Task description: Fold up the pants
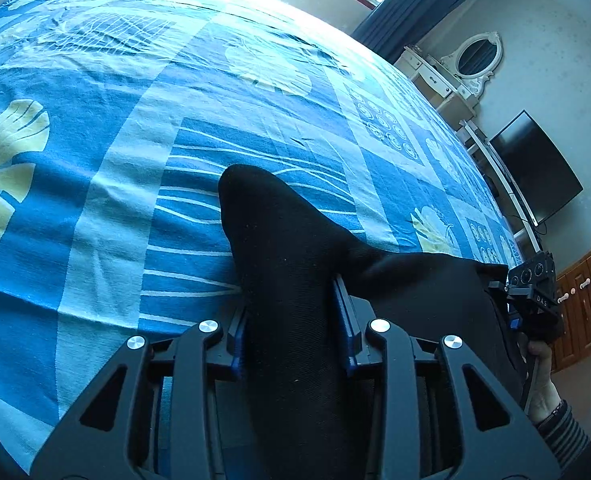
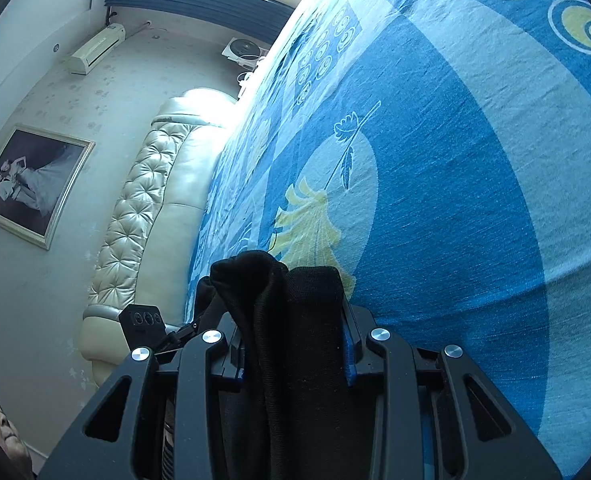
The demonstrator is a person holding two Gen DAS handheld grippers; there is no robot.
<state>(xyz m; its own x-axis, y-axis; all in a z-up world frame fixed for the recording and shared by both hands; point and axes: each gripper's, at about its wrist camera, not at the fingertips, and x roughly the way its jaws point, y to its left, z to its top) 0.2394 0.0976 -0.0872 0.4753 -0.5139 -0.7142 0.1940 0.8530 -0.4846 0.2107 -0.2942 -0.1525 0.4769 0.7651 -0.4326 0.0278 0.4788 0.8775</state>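
The black pants point(image 1: 295, 280) are clamped by the left gripper point(image 1: 293, 332) and right gripper point(image 2: 295, 344) above the bedspread point(image 1: 95, 160). No finished fold is seen; laying and folding are judged left.

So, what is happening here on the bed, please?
A person is folding black pants over a bed with a blue patterned sheet. Each hand holds a claw, and both are shut on the cloth: the left claw grips one bunch of it, the right claw another. The fabric stretches between them, and its end rests on the sheet. No finished fold is visible yet.
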